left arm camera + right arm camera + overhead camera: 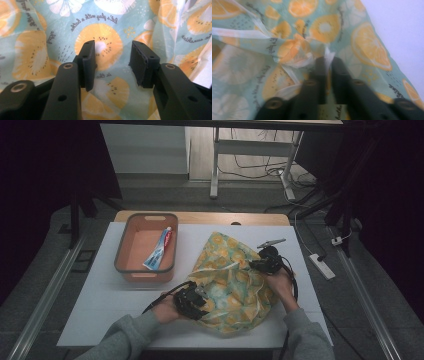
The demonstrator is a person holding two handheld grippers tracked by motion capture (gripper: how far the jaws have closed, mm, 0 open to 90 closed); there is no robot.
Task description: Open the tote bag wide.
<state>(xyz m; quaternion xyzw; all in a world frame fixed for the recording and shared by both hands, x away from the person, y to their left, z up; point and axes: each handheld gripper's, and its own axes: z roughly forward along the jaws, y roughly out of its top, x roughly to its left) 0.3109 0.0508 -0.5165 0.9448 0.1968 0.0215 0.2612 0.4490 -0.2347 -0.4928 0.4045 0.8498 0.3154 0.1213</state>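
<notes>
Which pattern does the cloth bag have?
Orange slices on pale teal, on the bag; left gripper view shows best.

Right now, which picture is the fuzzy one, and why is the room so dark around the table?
The right gripper view is the fuzzy one: the fruit-print bag and the right gripper pinching it are smeared. The left gripper view is sharp; you can read the bag's print past the open left gripper. In the high view light falls on the white table, while the edges sink into shadow.

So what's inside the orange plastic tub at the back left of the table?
A red, white and blue toothpaste tube lies diagonally in the orange plastic tub. The near wall hides the floor strip behind it.
</notes>
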